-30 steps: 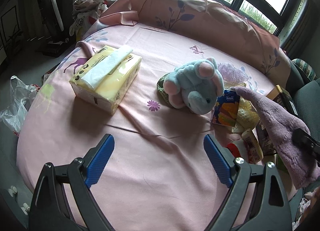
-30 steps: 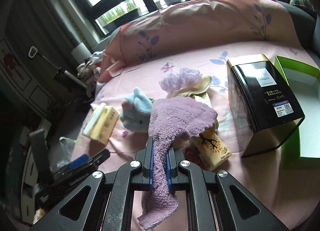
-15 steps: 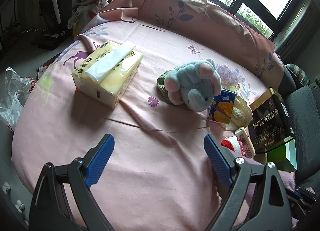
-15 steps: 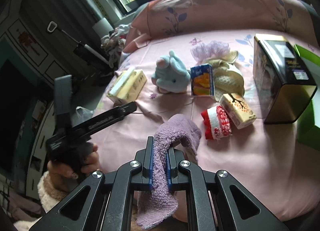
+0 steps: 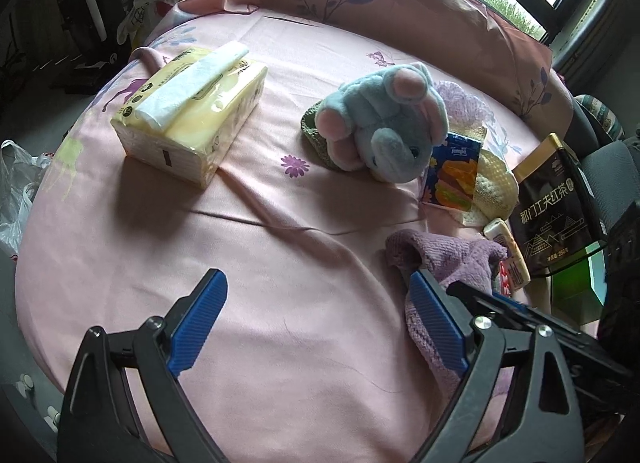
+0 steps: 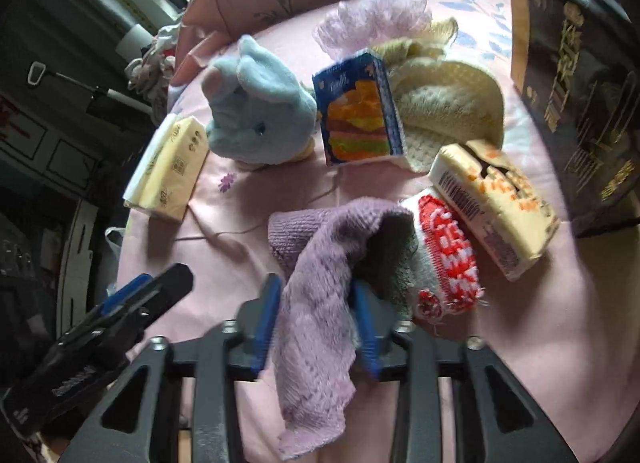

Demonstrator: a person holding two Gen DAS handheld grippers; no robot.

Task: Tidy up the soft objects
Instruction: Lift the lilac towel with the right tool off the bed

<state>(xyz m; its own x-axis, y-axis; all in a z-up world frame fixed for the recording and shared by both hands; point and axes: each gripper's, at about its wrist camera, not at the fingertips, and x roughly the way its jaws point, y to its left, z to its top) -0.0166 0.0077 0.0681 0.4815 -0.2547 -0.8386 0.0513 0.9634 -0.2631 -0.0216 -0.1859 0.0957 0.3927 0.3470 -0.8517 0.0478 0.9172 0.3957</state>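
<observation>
A purple towel [image 6: 320,263] lies on the pink table cloth, draped between the fingers of my right gripper [image 6: 316,303], whose jaws stand parted around it. It also shows in the left wrist view [image 5: 448,259]. My left gripper [image 5: 316,311] is open and empty, hovering over the cloth just left of the towel. A blue plush elephant [image 5: 384,123] sits further back, also in the right wrist view [image 6: 256,115]. A red and white knit piece [image 6: 448,255] touches the towel's right side. A cream knit hat [image 6: 448,103] and a lilac frilly item [image 6: 372,19] lie behind.
A yellow tissue pack [image 5: 188,103] lies at the left. A blue burger-print tissue pack [image 6: 356,111], a cream tissue pack [image 6: 496,199] and a dark tea tin [image 5: 552,203] stand at the right, by a green box [image 5: 572,283]. The round table's [image 5: 100,263] edge is near.
My right gripper has lowered the purple towel onto the cloth by the red knit piece and its jaws have parted. The left gripper stayed open and shifted slightly closer.
</observation>
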